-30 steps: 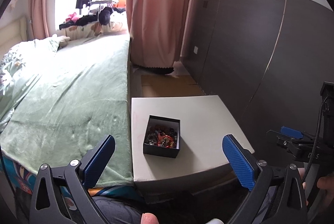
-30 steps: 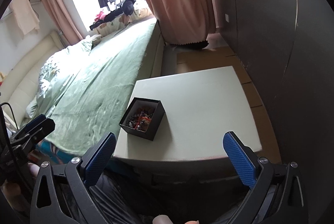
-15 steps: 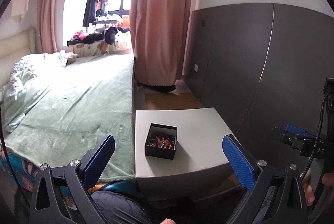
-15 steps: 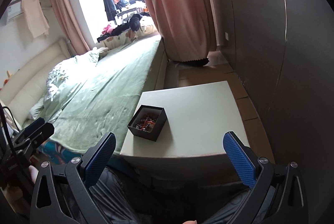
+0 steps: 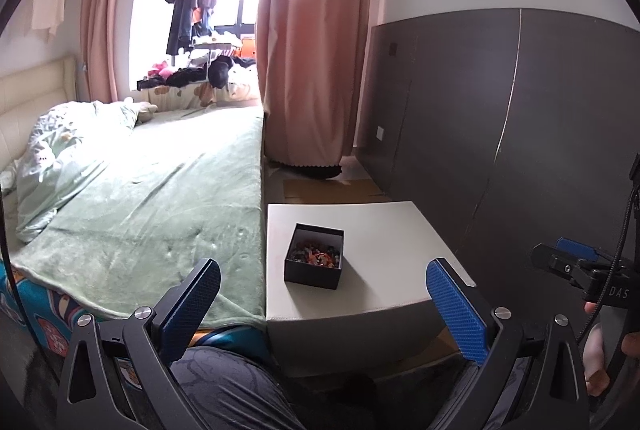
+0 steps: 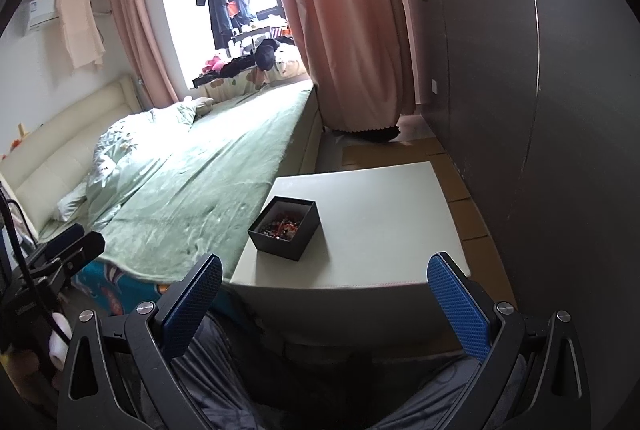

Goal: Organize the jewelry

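A small black box (image 5: pixel 315 256) filled with mixed colourful jewelry (image 5: pixel 317 254) stands on a white low table (image 5: pixel 384 230) beside the bed. The right wrist view shows the same box (image 6: pixel 285 226) near the table's (image 6: pixel 384 213) left front corner. My left gripper (image 5: pixel 324 304) is open and held well back from the table, nothing between its blue pads. My right gripper (image 6: pixel 326 300) is open too, short of the table's front edge and empty. The right gripper also shows at the right edge of the left wrist view (image 5: pixel 580 262), the left gripper at the left edge of the right wrist view (image 6: pixel 68 246).
A bed with a green blanket (image 5: pixel 160 197) runs along the table's left side. A dark grey wall panel (image 5: pixel 500 133) rises to the right. Pink curtains (image 5: pixel 312 49) and a window with hanging clothes are at the back. The person's knees (image 5: pixel 224 390) are below the grippers.
Both grippers have pulled back and tilted upward, so the table and box appear farther and lower in view. Jaws stayed open; the box has not moved.
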`<state>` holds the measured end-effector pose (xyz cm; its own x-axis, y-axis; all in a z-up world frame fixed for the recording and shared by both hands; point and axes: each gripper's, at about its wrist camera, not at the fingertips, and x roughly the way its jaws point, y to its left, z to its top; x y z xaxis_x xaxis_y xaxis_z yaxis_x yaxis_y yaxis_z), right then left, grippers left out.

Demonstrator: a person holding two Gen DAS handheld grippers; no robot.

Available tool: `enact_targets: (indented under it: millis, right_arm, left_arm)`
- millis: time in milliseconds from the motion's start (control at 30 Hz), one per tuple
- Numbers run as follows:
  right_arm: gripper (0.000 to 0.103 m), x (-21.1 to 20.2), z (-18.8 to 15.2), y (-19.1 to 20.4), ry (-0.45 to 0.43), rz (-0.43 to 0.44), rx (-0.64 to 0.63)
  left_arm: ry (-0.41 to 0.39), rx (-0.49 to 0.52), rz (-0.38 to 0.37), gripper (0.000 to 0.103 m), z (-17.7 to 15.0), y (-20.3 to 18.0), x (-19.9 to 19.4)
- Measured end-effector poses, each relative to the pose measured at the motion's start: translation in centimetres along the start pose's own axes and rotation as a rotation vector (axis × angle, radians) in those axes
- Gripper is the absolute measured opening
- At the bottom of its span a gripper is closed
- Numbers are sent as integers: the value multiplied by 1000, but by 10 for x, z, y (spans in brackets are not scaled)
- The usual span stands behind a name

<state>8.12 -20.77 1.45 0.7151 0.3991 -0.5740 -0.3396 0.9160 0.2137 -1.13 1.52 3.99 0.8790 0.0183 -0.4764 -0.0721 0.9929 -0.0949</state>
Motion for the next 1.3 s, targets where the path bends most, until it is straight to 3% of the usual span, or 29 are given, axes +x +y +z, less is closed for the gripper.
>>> enact_targets:
  millis: [1300]
  right_arm:
    - [103,16,-6,-7,33,-1,26]
  left_arm:
    - [8,0,-1,103,-4,-3,7]
